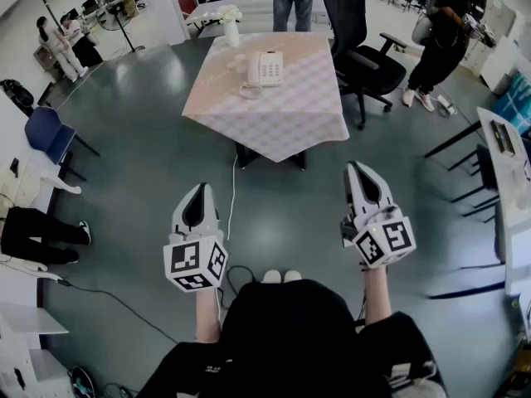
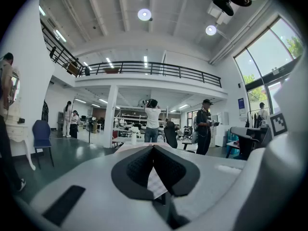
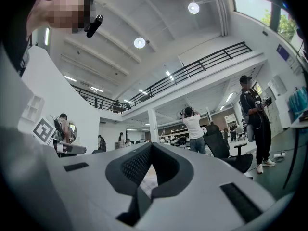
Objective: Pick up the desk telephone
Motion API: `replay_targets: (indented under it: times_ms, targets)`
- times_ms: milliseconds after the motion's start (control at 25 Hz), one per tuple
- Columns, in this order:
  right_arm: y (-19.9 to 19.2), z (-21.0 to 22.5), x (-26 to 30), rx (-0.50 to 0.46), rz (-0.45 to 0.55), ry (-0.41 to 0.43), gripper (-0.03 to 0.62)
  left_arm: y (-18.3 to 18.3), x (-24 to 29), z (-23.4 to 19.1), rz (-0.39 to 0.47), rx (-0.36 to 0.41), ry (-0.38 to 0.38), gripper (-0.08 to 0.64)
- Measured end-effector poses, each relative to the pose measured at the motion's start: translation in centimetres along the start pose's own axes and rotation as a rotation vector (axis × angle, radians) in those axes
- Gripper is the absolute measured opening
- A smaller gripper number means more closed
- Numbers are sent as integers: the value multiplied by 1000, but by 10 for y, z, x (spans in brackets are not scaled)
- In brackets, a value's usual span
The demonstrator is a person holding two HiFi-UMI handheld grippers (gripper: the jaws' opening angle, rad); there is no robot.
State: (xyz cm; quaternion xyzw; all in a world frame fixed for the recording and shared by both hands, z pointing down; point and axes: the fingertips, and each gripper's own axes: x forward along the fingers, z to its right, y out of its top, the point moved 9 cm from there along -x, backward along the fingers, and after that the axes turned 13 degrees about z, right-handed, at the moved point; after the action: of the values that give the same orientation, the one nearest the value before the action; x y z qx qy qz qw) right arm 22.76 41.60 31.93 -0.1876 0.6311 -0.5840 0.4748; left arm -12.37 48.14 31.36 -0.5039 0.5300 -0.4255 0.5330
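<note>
Head view: vase (image 1: pixel 231 33) holds flowers (image 1: pixel 230 13) near desk telephone (image 1: pixel 267 67).

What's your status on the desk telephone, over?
Left gripper and right gripper shut, empty, well short of table. Desk telephone on table, untouched. Cable on floor between; office chair beside table.

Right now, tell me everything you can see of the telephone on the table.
The telephone is white and plastic-looking. It lies flat on the checked tablecloth near the table's middle. Its handset rests in the cradle beside the keypad, and the cord is looped at the near end.
</note>
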Motion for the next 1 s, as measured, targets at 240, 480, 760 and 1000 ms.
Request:
replay_targets:
  times_ms: [240,480,760,1000]
  targets:
    - [2,6,-1,-2,-1,0,-8,-2,2,7,-7,-3,4,-2]
    - [1,17,-1,9,-2,-8,-8,-3,7,15,-11,-2,17,-2]
    - [-6,33,1,36,9,-6,-8,-14,11,27,-24,-9,31,-2]
    - [-17,47,14,70,8,-4,-8,-22,22,28,-42,-14,60,-2]
